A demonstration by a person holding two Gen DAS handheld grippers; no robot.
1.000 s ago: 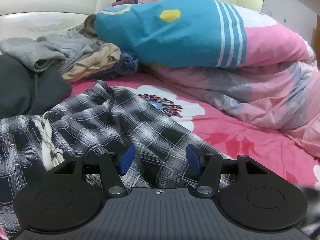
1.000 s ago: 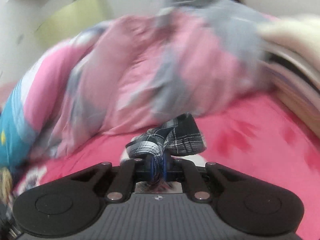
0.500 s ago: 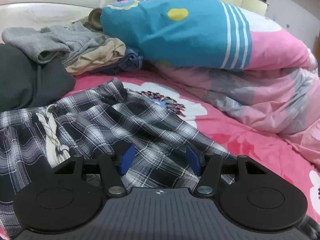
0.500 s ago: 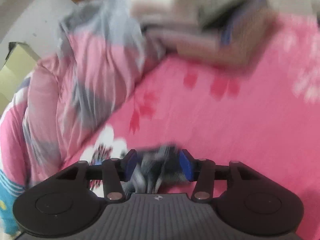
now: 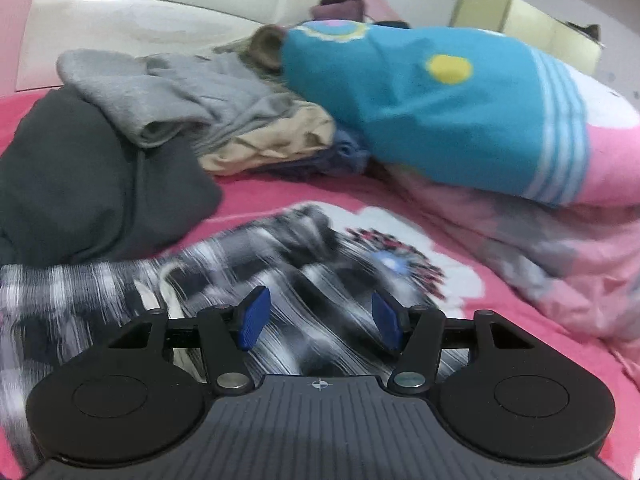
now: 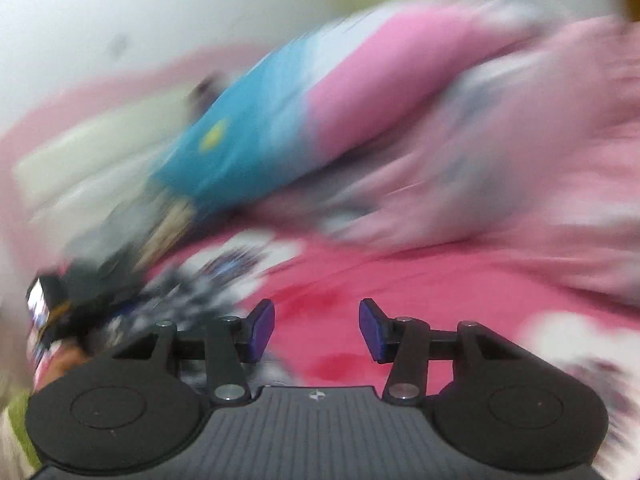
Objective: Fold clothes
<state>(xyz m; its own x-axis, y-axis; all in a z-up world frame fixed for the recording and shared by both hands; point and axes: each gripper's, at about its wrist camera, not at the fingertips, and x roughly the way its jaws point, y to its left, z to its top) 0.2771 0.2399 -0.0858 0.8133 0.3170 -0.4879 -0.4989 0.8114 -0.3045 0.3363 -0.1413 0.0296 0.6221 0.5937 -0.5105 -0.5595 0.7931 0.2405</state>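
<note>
Plaid garment, black and white check, lies spread on the pink bedsheet in the near left of the left wrist view, smeared by motion blur. The left gripper hovers just over it with its blue pads standing apart; checked cloth shows in the gap beneath them, but neither pad presses on it.

Farther off to the left sits a dark grey garment, with a heap of grey, beige and navy clothes behind it. A rolled quilt (blue at one end, pink at the other) fills the far right, up against the pale headboard.

The right wrist view is heavily blurred. The right gripper has its jaws parted about halfway, and nothing lies between them; only pink sheet shows through the gap. The plaid garment appears there as a dark smear at the near left, beside the gripper's left finger, with the quilt beyond.
</note>
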